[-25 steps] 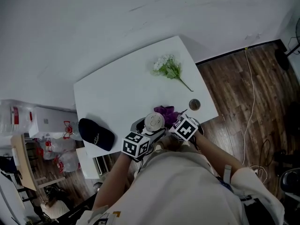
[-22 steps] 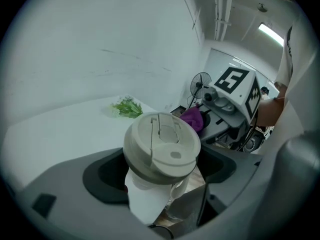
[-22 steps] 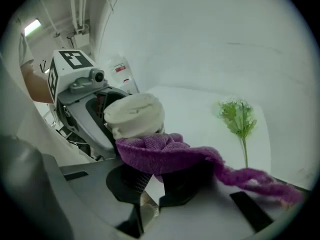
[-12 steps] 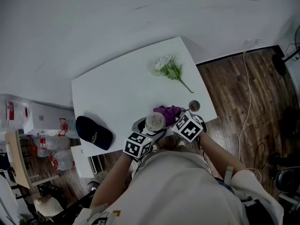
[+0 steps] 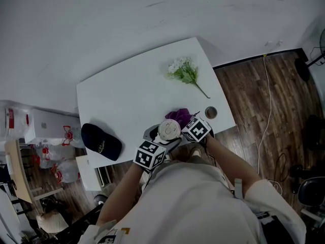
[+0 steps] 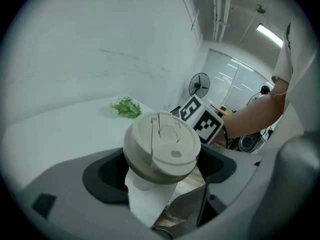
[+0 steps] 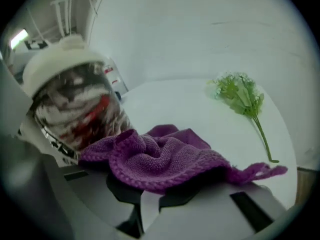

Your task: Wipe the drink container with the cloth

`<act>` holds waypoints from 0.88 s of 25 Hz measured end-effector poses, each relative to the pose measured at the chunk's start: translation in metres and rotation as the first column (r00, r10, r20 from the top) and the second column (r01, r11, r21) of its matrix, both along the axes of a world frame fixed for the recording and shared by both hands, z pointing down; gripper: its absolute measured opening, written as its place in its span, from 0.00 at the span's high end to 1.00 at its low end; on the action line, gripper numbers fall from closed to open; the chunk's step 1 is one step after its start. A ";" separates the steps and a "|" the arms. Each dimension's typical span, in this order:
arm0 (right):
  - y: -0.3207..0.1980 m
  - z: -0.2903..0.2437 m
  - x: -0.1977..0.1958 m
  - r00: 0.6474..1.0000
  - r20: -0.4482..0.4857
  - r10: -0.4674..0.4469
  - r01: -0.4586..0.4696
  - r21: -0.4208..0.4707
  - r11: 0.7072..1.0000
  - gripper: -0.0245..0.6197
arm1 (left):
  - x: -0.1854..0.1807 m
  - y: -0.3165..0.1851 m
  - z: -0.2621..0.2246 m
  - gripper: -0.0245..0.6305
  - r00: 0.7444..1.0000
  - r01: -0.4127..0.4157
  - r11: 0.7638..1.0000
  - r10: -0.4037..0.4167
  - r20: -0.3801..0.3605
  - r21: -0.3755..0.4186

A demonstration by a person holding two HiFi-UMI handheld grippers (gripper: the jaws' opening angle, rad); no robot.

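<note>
Clamped cup in left gripper at table's near edge. Pinched purple cloth in right gripper, right beside cup's wall. Likely needed steady hold, cloth pressed flat, sweeps round below lid. Flowers far back, no obstruction.

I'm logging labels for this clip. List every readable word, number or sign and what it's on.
Nothing reads clearly.
Black cap: white print, too small to read.
Drink container: red and white label, blurred.
Left gripper and right gripper cubes: square markers only, no words.
</note>
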State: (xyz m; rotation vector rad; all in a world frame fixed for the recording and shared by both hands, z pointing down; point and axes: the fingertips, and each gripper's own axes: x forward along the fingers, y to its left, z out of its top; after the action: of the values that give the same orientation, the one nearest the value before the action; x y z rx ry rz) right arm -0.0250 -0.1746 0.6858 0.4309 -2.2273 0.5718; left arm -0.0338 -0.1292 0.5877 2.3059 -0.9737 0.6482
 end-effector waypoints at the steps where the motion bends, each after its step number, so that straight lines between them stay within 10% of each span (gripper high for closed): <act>1: 0.005 0.004 0.003 0.999 -0.030 -0.020 0.020 0.013 1.000 0.89 | 0.000 0.000 0.000 0.30 1.000 -0.002 1.000 0.002 0.000 0.000; 10: 0.041 -0.046 0.009 0.984 -0.067 -0.165 0.171 0.085 0.982 0.88 | 0.000 -0.001 0.000 0.30 0.999 -0.034 0.999 0.034 -0.001 0.001; 22: 0.004 -0.099 0.008 0.992 0.048 -0.115 0.105 0.181 0.978 0.88 | 0.000 0.000 0.001 0.30 0.998 -0.063 0.998 0.063 -0.002 -0.011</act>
State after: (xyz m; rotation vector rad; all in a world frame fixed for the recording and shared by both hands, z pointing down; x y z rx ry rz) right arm -0.0173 -0.1702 0.5872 0.3827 -2.3522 0.3312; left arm -0.0334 -0.1295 0.5884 2.3357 -0.8975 0.6756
